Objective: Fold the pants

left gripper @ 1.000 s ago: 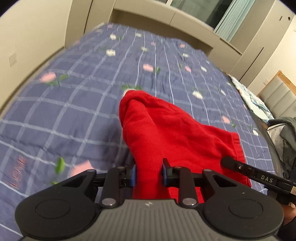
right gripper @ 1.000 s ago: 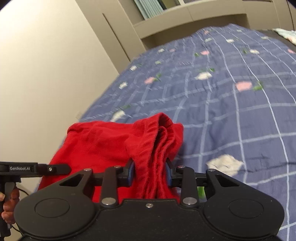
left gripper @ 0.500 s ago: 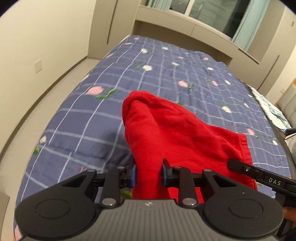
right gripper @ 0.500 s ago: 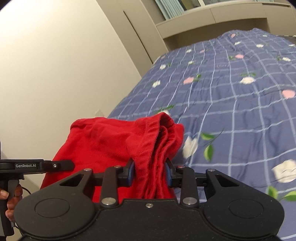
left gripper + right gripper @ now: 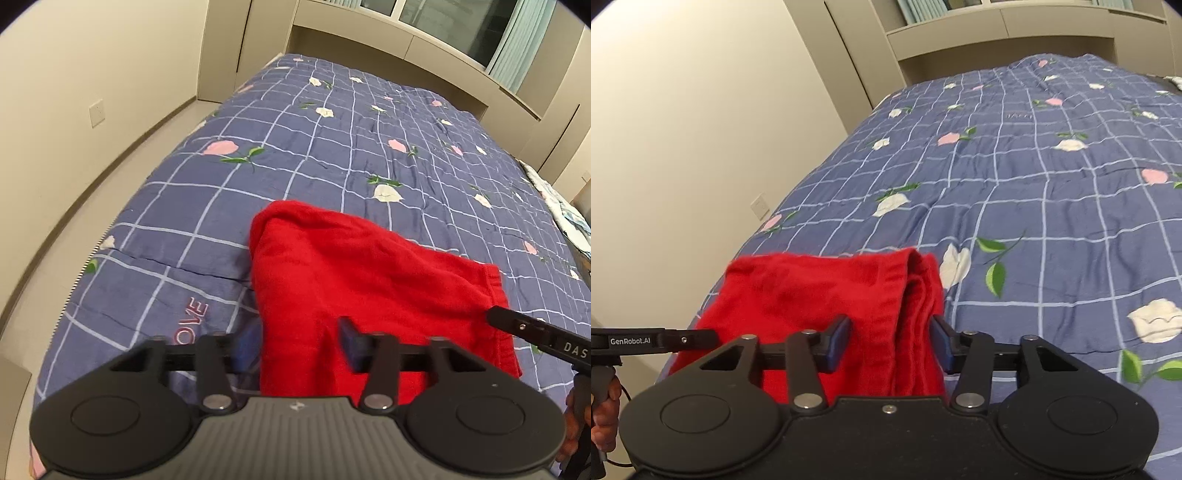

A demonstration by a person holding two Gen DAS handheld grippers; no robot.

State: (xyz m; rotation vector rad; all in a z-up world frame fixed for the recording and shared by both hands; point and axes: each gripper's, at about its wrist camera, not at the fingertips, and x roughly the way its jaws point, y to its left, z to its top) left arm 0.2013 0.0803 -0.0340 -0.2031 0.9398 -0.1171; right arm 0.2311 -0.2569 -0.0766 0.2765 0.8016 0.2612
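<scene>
Lying folded, fleecy-looking red pants (image 5: 354, 266) on quilt (image 5: 332, 140).

Red pants (image 5: 354, 280) are lying folded on the bed (image 5: 332, 147), on a blue checked quilt with little pink and white flowers. The left tongs (image 5: 299, 341) have just been opening, and the near edge of the pants sits between the jaws with a gap on both sides, so nothing's pinched. Off to the right, the tip of the right tongs (image 5: 517, 325) pokes in at the pants' hem.
</scene>
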